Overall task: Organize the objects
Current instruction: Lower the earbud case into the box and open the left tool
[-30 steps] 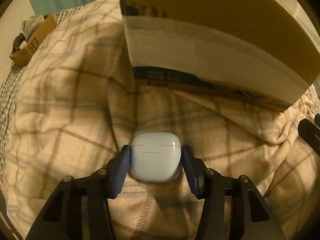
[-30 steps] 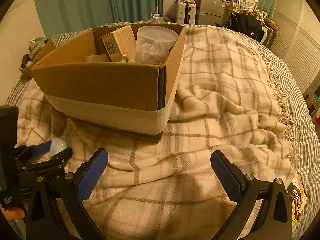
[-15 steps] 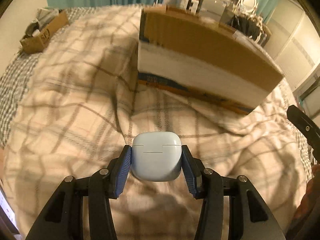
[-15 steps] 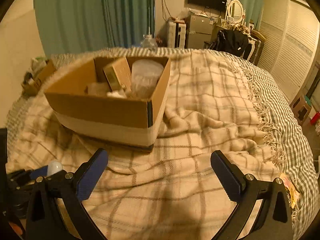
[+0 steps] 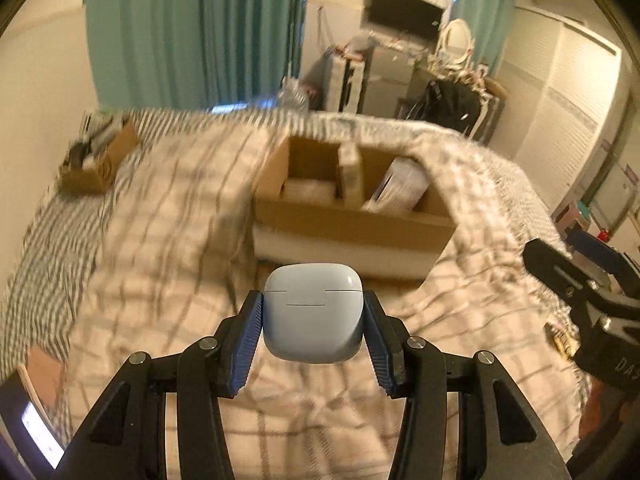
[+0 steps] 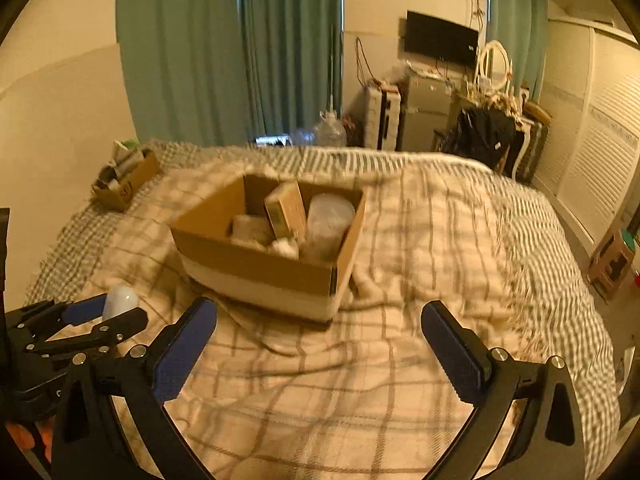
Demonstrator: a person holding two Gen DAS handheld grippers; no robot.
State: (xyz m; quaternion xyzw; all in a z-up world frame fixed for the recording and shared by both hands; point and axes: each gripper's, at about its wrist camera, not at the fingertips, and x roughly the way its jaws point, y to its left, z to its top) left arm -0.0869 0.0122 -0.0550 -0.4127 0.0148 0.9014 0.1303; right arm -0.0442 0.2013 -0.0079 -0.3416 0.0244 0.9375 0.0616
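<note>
My left gripper (image 5: pixel 313 322) is shut on a pale blue earbud case (image 5: pixel 313 312) and holds it in the air above the plaid blanket, short of the open cardboard box (image 5: pixel 352 220). The box holds a tan carton, a white box and other items. In the right wrist view the box (image 6: pixel 264 272) sits mid-bed with a tan carton (image 6: pixel 286 210) and a clear plastic tub (image 6: pixel 328 222) inside. My right gripper (image 6: pixel 320 348) is open and empty above the blanket, in front of the box. The left gripper with the case (image 6: pixel 119 302) shows at that view's left.
A plaid blanket (image 6: pixel 420 248) covers the bed. A small cardboard box of clutter (image 6: pixel 126 184) sits at the far left corner. Beyond the bed are teal curtains, a TV, suitcases and a dresser. A snack packet (image 5: pixel 560 340) lies at the right.
My left gripper has lifted the earbud case off the blanket and risen, so the box's inside now shows. My right gripper has also risen and pulled back from the box.
</note>
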